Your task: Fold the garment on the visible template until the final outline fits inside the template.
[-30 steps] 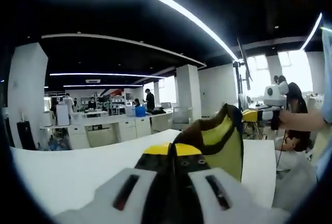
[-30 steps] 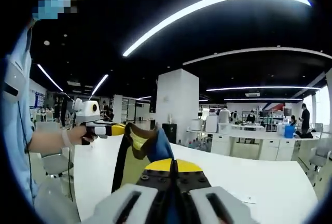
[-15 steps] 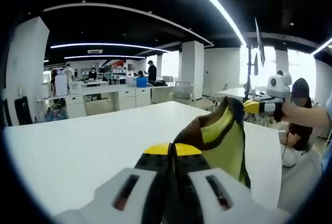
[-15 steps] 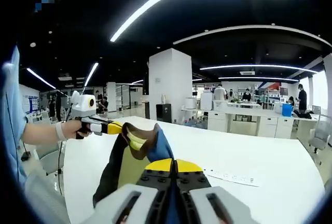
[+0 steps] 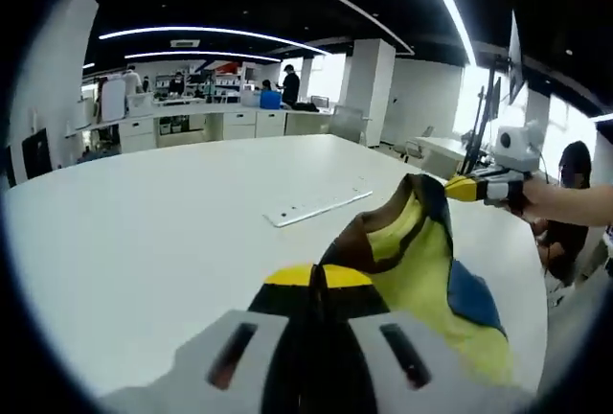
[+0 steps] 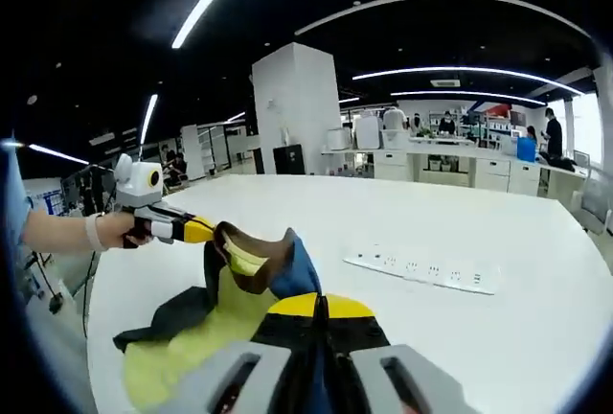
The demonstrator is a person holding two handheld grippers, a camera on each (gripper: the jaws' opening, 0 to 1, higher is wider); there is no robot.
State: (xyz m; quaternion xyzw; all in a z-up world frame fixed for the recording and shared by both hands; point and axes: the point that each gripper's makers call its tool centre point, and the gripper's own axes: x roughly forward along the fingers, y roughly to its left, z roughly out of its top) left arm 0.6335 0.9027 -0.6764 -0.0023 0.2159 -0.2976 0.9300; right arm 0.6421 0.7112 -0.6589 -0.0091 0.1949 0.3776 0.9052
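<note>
We hold the garment (image 5: 421, 251), a yellow piece with dark brown trim and blue patches, stretched between our two grippers above the white table (image 5: 144, 232). The left gripper (image 5: 311, 285) has its jaws closed on one dark edge of the cloth; seen from the right gripper view, it (image 6: 192, 230) sits at the far end of the fabric, held in a hand (image 6: 110, 230). The right gripper (image 6: 321, 307) is likewise clamped on the fabric, its jaws together with cloth pinched between them; in the left gripper view it (image 5: 469, 187) grips the other end.

Beyond the garment, on the table, lies a white power strip (image 6: 421, 270), well apart from the cloth. The lower part of the garment drapes down toward the table, and we judge that its hem is touching or nearly touching the surface nearest the person.

We cannot make out any template outline on the table in either view, so we cannot say where the garment stands relative to it. As we judge it, the folding has barely begun: the garment is lifted and spread, not laid flat, and no fold is visible. Laying it down and every fold remain to be done.
</note>
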